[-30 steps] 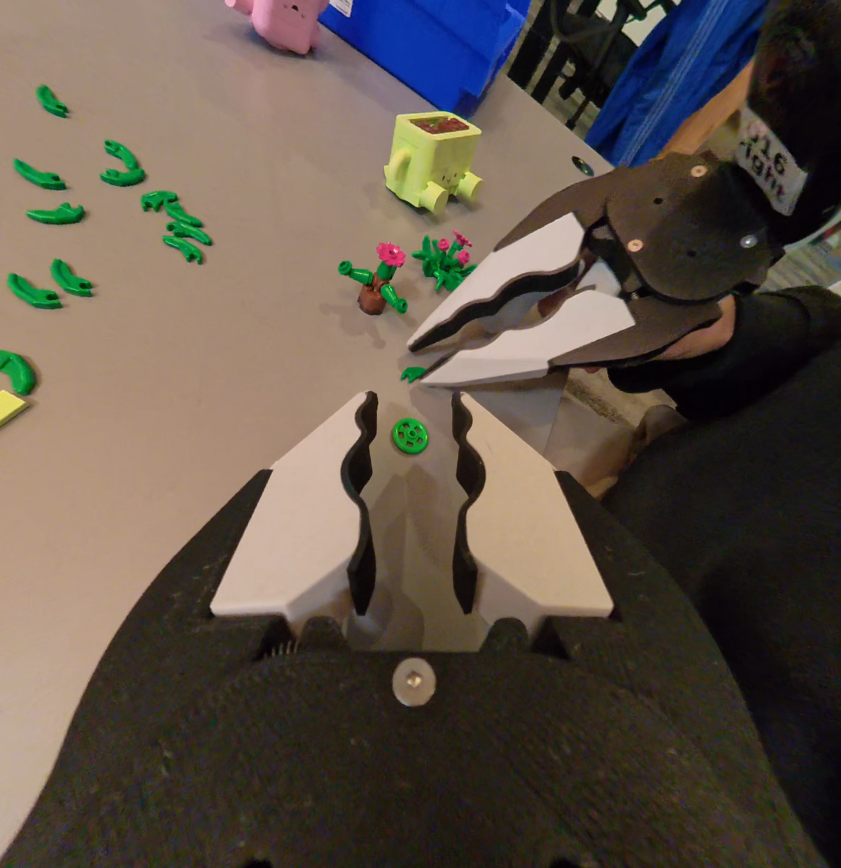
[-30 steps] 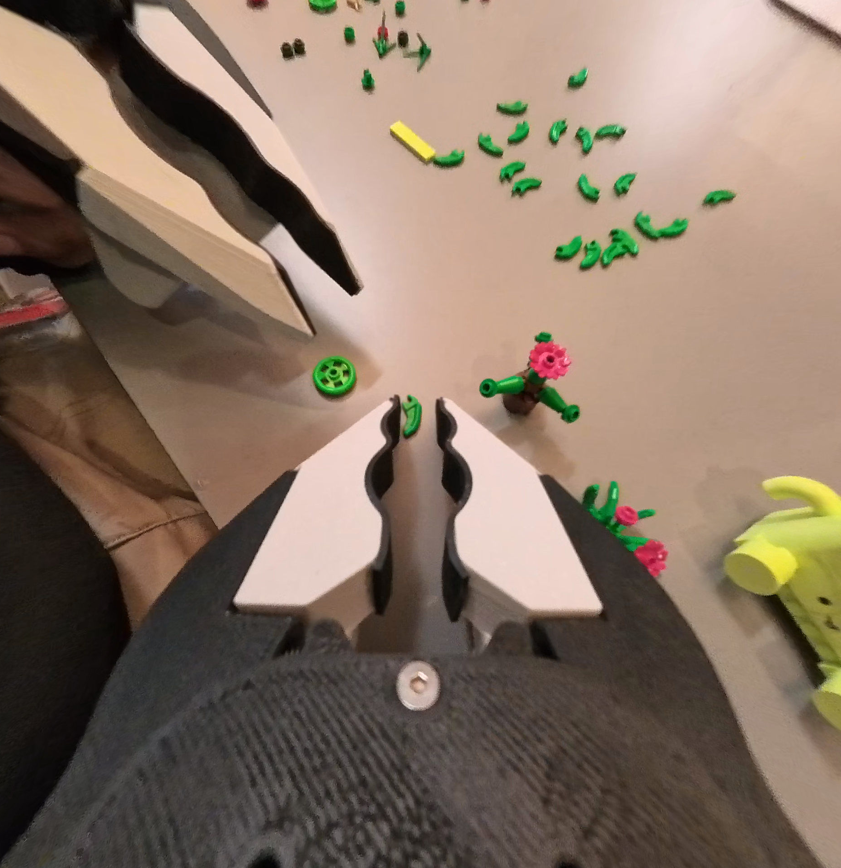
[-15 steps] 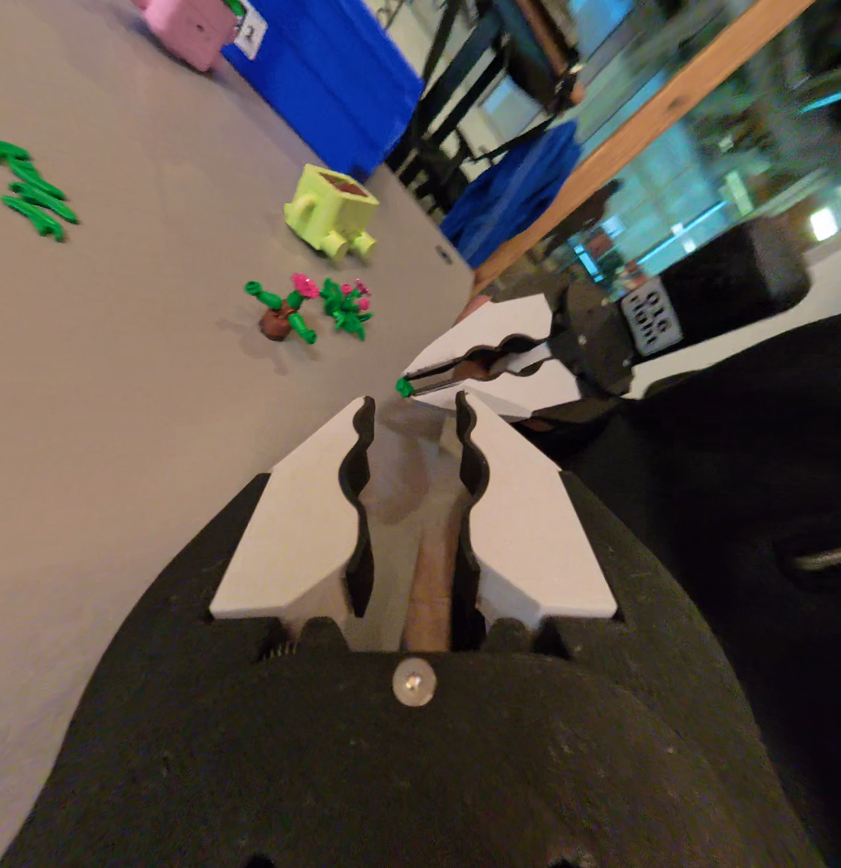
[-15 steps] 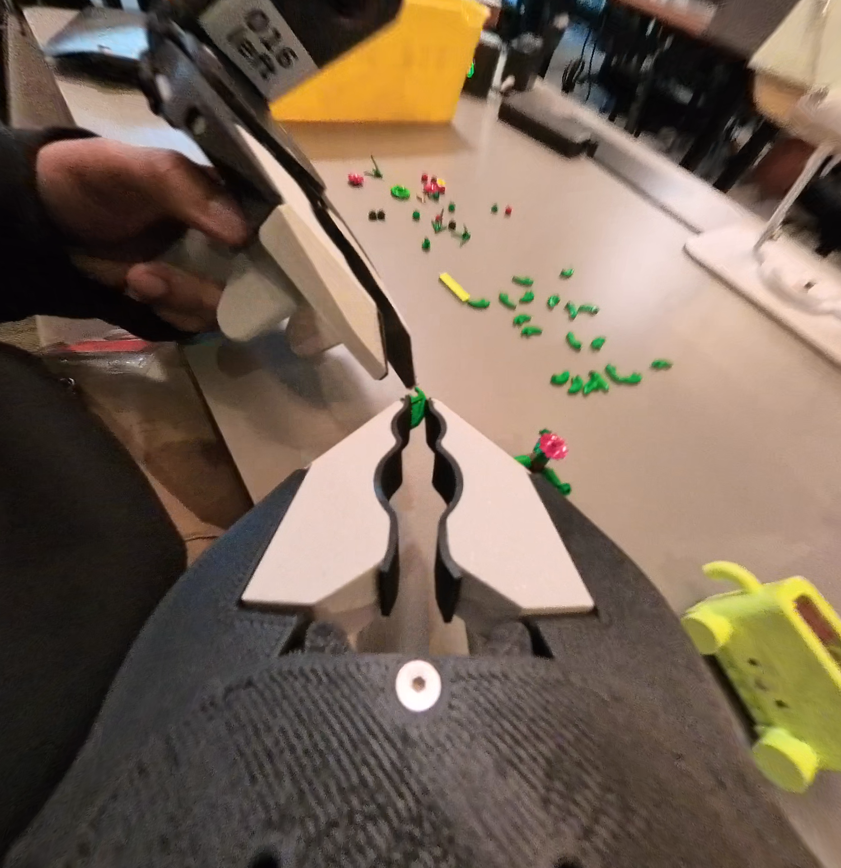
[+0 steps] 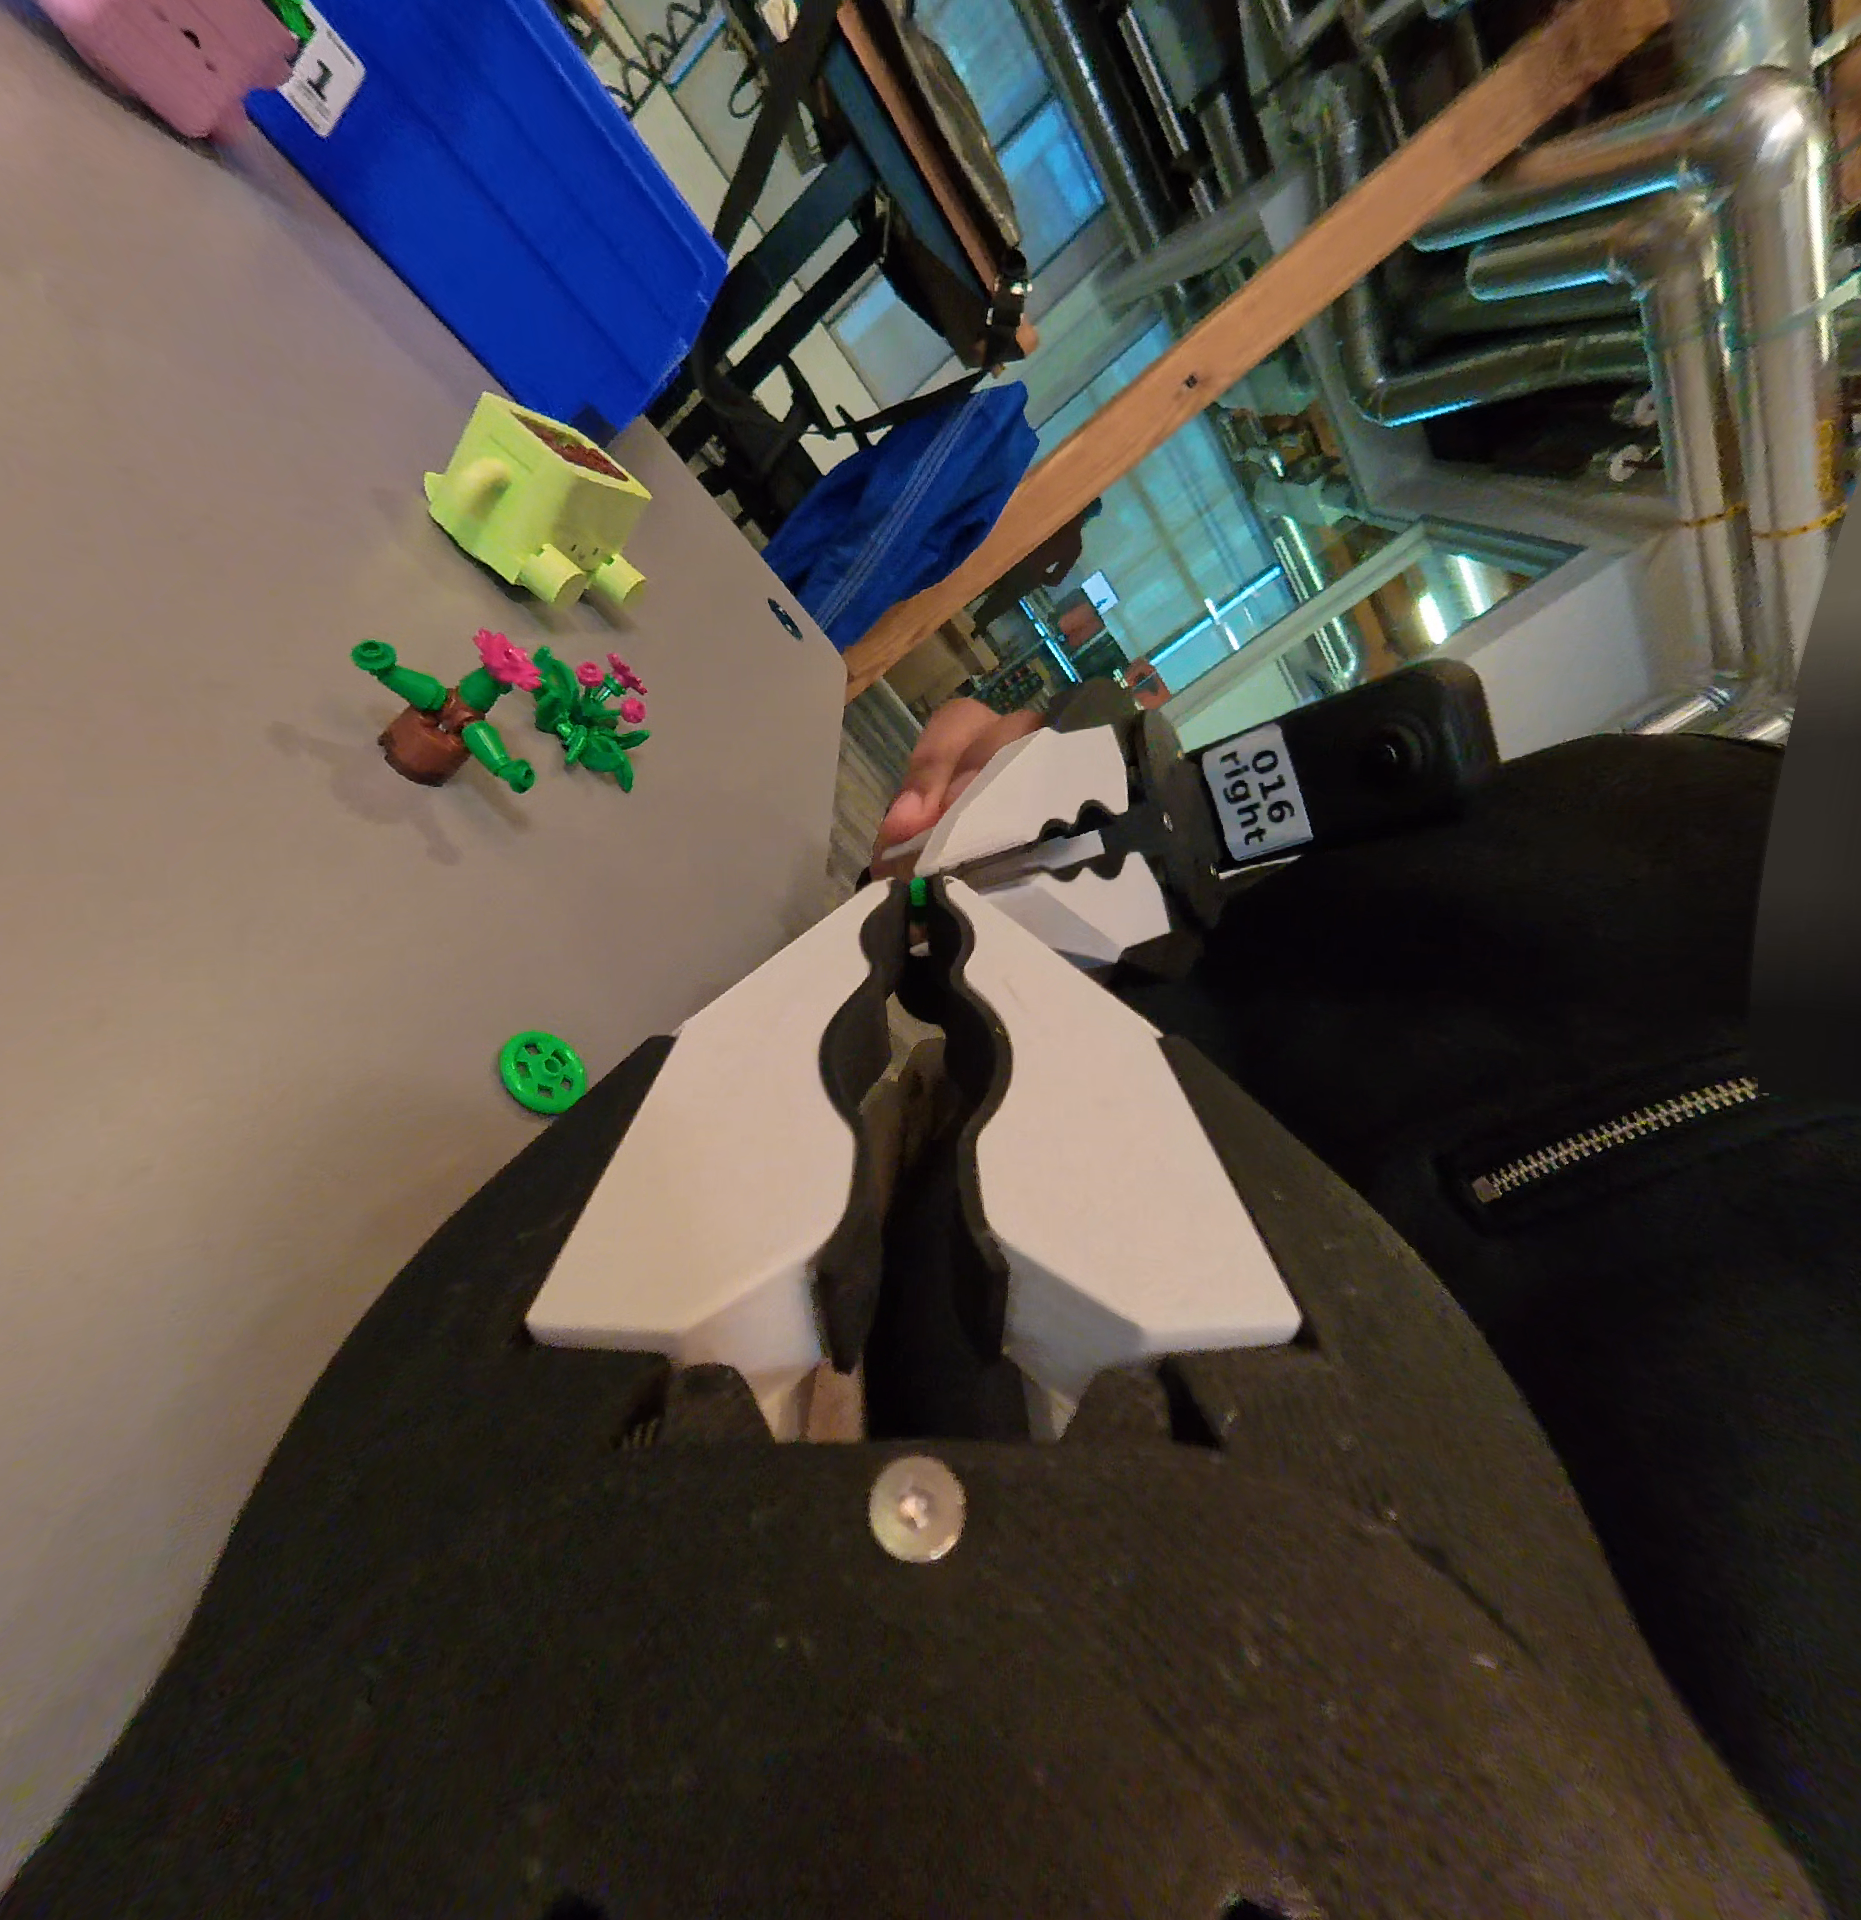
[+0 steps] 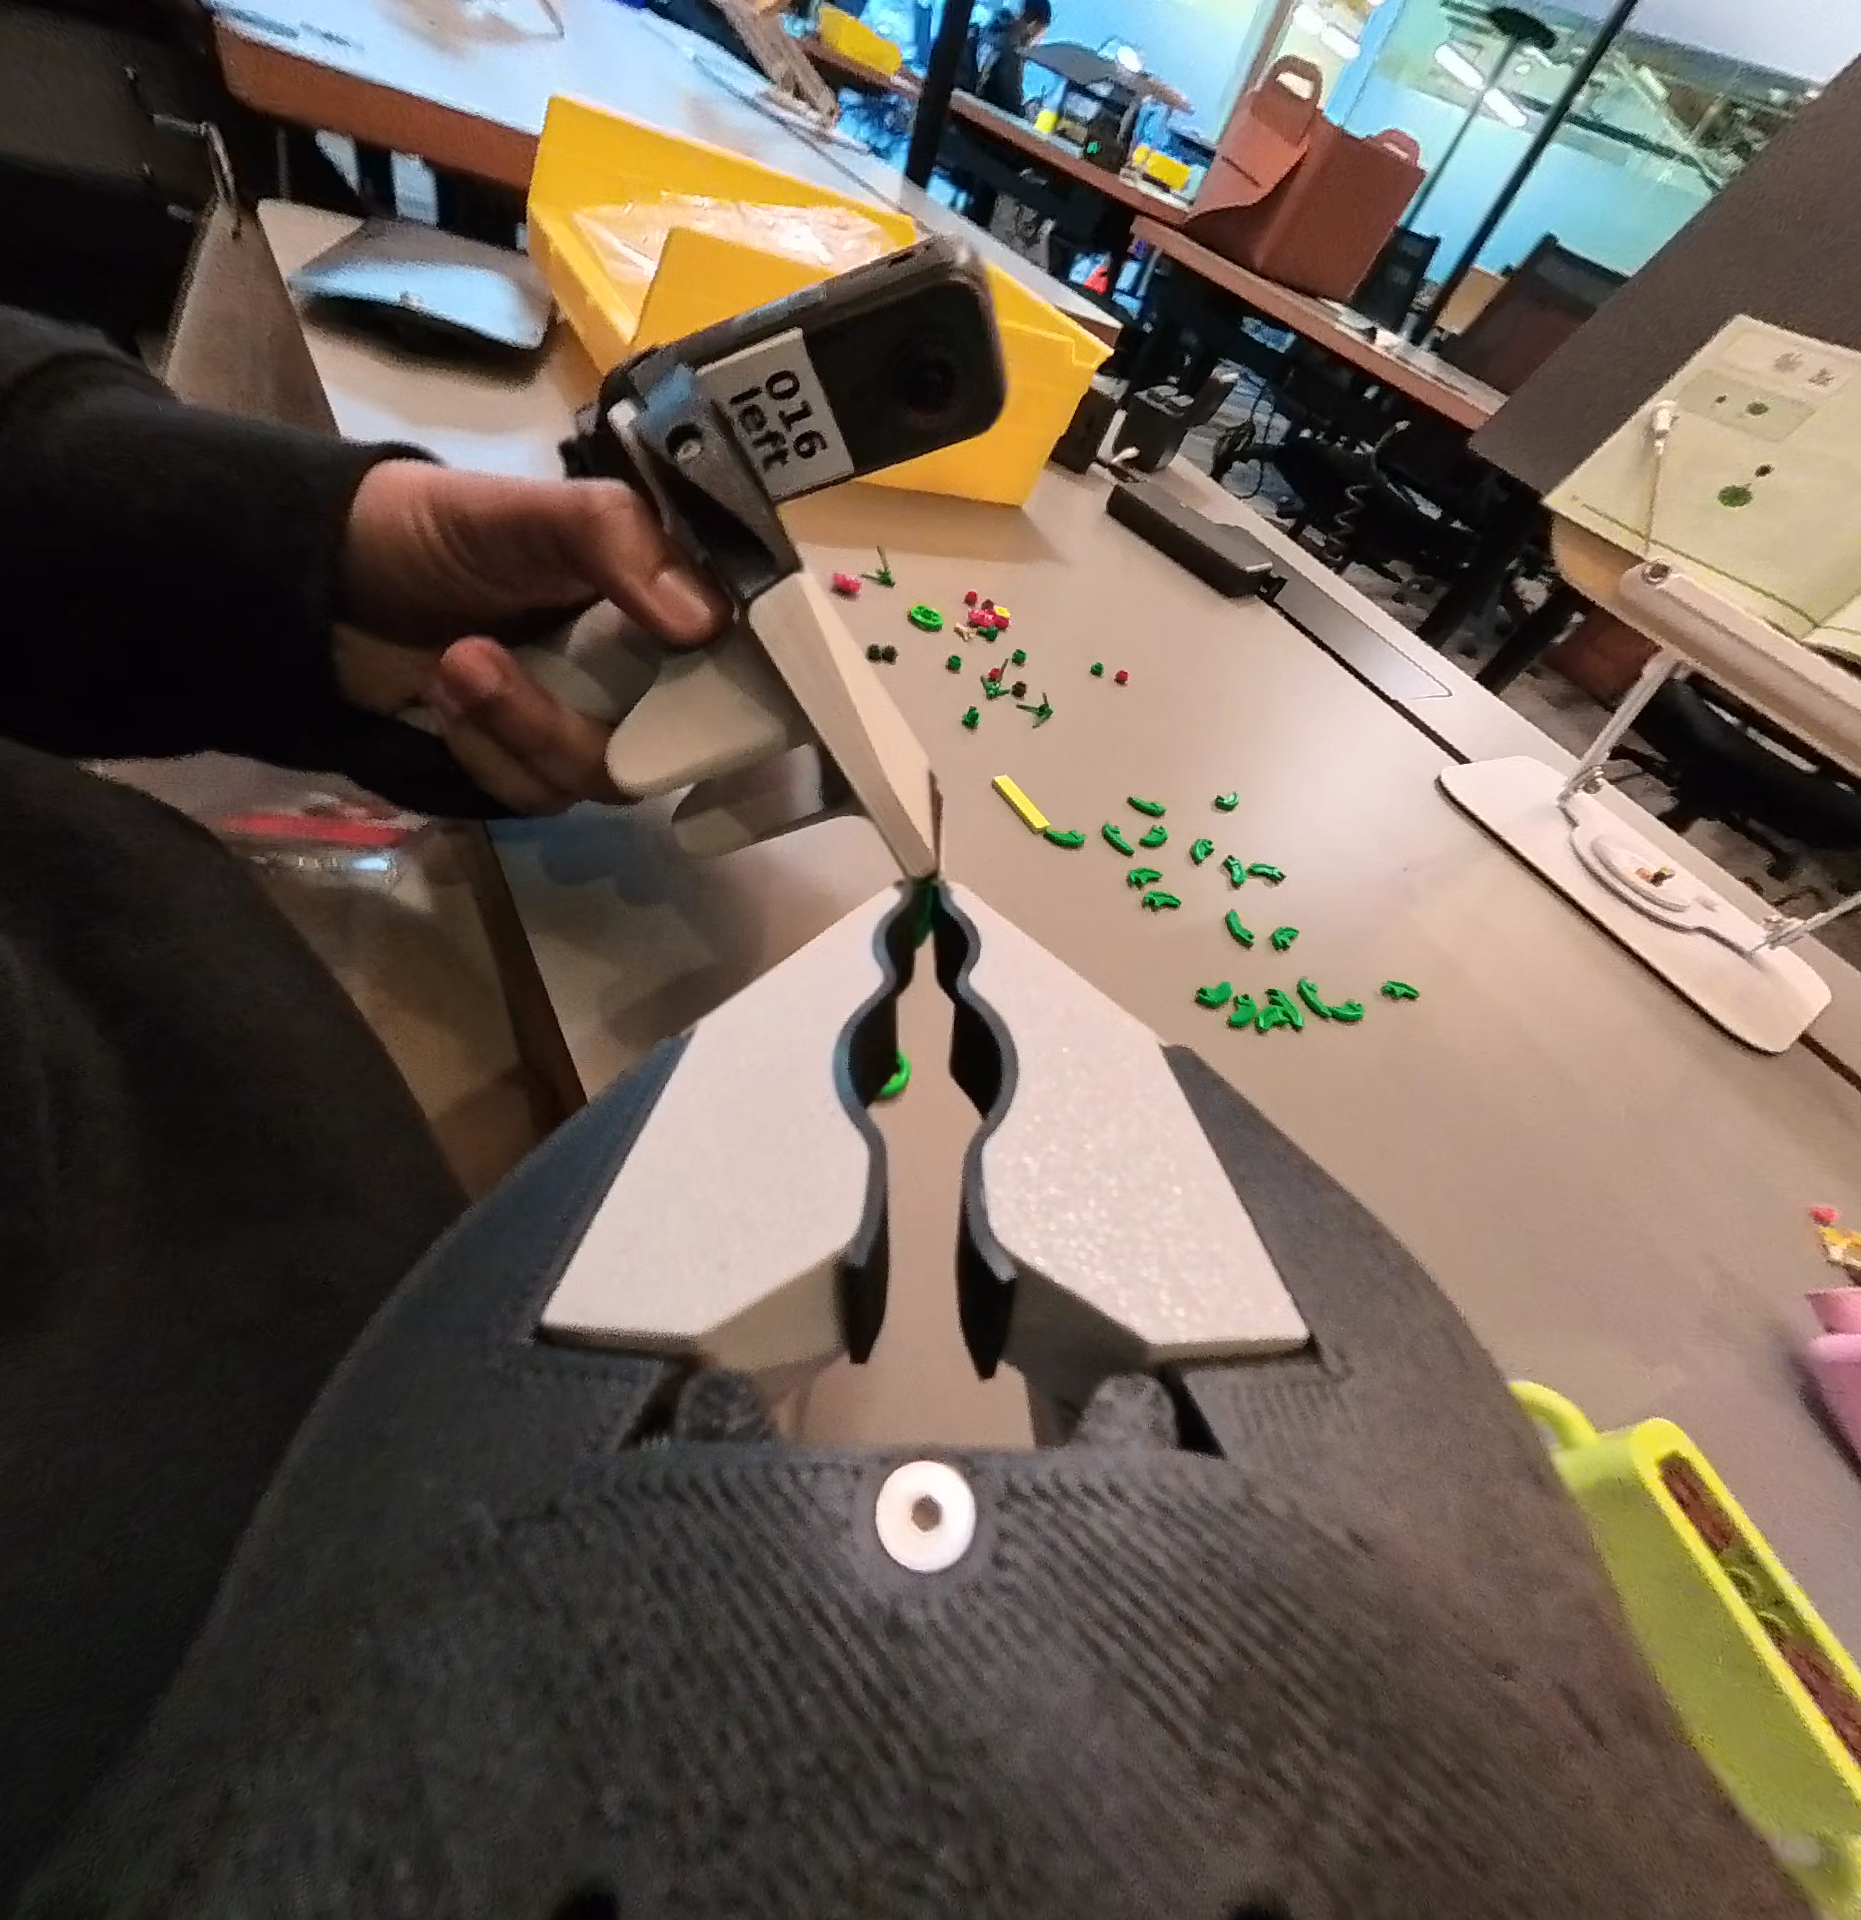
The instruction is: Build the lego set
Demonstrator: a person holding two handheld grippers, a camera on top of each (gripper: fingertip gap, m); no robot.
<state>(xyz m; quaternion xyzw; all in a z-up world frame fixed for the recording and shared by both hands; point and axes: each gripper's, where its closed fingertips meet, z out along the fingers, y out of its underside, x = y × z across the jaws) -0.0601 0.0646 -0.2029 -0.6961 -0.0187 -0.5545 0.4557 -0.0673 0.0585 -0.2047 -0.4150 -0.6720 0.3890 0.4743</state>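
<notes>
A small green leaf piece point(image 5: 917, 894) is pinched between both grippers, in the air off the table's near edge. My left gripper point(image 5: 918, 902) has its fingers closed on it at the tips. My right gripper point(image 6: 928, 906) is also shut on the leaf piece point(image 6: 924, 914). The two grippers meet tip to tip; the right one point(image 5: 910, 868) comes in from the right, the left one point(image 6: 932, 860) from the upper left. A green wheel point(image 5: 542, 1072) lies on the table. A brown-based flower stem point(image 5: 443, 717) and a small flower bunch point(image 5: 593, 712) stand beyond it.
A lime pot point(image 5: 536, 514) and a blue bin point(image 5: 469, 187) sit farther back. Several loose green leaves point(image 6: 1217, 904), a yellow tile point(image 6: 1021, 805) and small parts are scattered on the table point(image 6: 1425, 1143). A yellow bin point(image 6: 801, 270) and a booklet stand point(image 6: 1632, 894) lie beyond. Left and right tips are no more than a few centimetres apart. The green wheel point(image 5: 542, 1072) is about 8 cm from my left fingertips. My left gripper's tips are some 11 cm from the brown-based flower stem point(image 5: 443, 717).
Both grippers have risen from the table and tilted up. The right one took the green leaf off the table. The left one, open before, has closed onto the leaf.
</notes>
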